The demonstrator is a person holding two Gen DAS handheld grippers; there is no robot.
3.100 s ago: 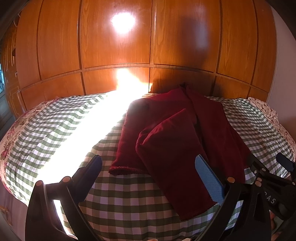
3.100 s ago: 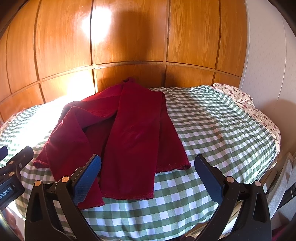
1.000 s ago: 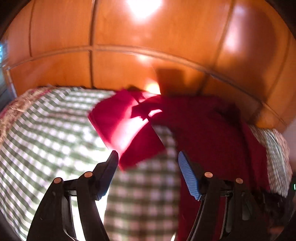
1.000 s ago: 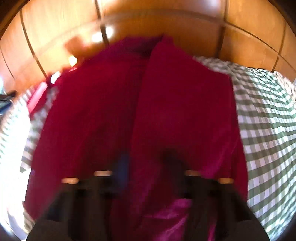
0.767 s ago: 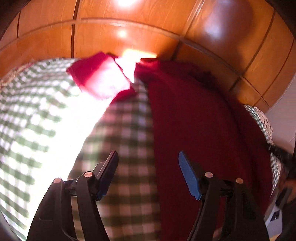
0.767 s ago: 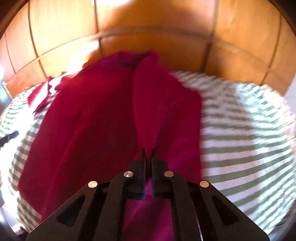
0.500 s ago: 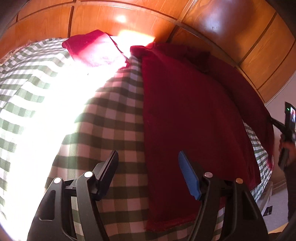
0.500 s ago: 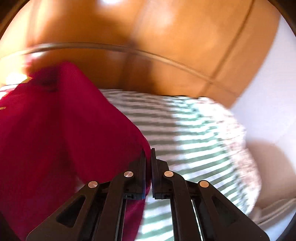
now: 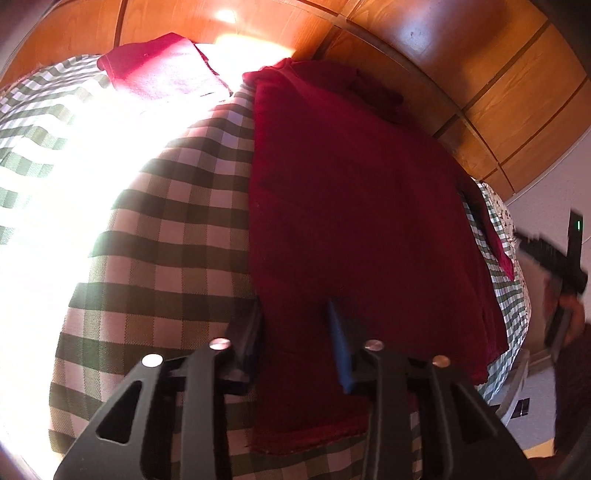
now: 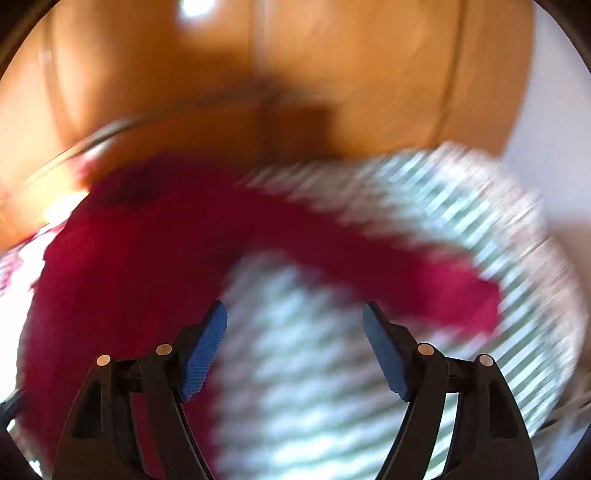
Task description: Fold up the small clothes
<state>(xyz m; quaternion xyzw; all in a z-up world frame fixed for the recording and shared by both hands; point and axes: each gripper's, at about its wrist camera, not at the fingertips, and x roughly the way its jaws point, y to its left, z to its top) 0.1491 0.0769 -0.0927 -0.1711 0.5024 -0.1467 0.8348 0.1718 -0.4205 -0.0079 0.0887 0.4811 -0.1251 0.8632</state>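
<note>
I see a bed (image 9: 177,229) under a green-and-white check cover (image 9: 159,258); a hard patch of sunlight (image 9: 55,192) washes out its left half in the left view. Behind it stands a wall of glossy orange-brown wood panels (image 9: 424,33), with a bright glare spot near the top. At the far right edge a floral sheet (image 9: 504,214) shows past the cover, beside a pale wall (image 9: 554,184). My right view is badly blurred; I make out only wood panels (image 10: 369,74) and check cover (image 10: 314,369).

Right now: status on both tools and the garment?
Left tool closing around red garment edge, not shut. Right tool open, empty, view blurred. Nothing in the way.
</note>
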